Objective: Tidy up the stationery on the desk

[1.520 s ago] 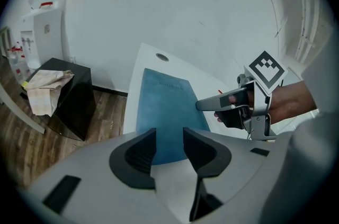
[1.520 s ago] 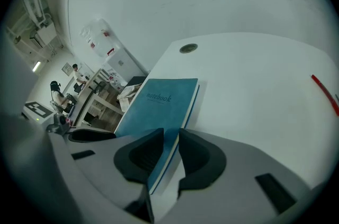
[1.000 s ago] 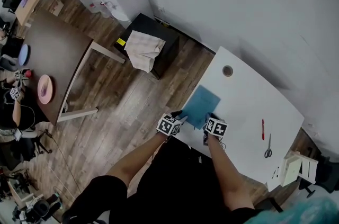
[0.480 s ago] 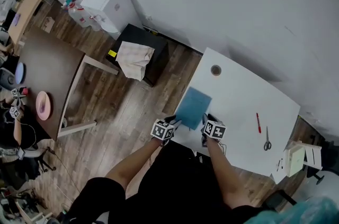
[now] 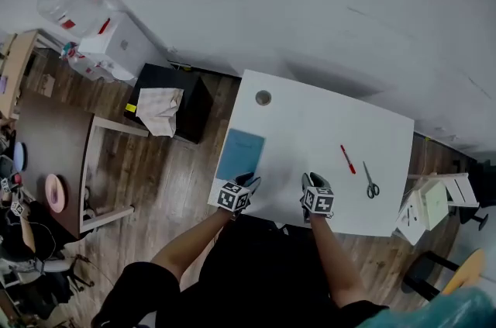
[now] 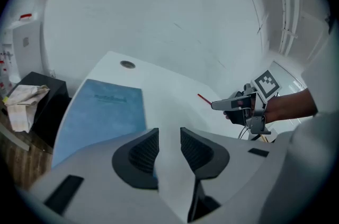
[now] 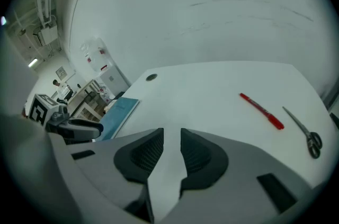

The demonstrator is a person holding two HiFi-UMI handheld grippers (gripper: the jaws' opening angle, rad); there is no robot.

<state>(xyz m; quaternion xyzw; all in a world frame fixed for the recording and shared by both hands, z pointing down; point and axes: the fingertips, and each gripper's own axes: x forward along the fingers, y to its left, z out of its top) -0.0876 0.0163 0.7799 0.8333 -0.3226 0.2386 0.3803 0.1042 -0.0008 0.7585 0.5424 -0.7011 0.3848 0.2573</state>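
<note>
Left gripper: jaws apart, having just been closing a little, only bare white desk showing through the gap; it holds nothing. It sits over the near edge of the desk, just beside the near right corner of the blue notebook. Right gripper: jaws a narrow gap apart, nothing between them, also over the near edge, about mid-length of the desk. Notebook: flat, closed, plain blue cover with a small line of dark print near its far end, long side running away from the person, close along the desk's left edge. Red pen: lies flat at a slant, right of centre. Scissors: closed, flat, just beside the pen on its right, near the right end. A round cable hole sits by the far left corner. A broad stretch of white top lies between notebook and pen. Far edge runs along the wall. A black cabinet with a cloth on it stands off the left end; a small white rack stands off the near right corner.
</note>
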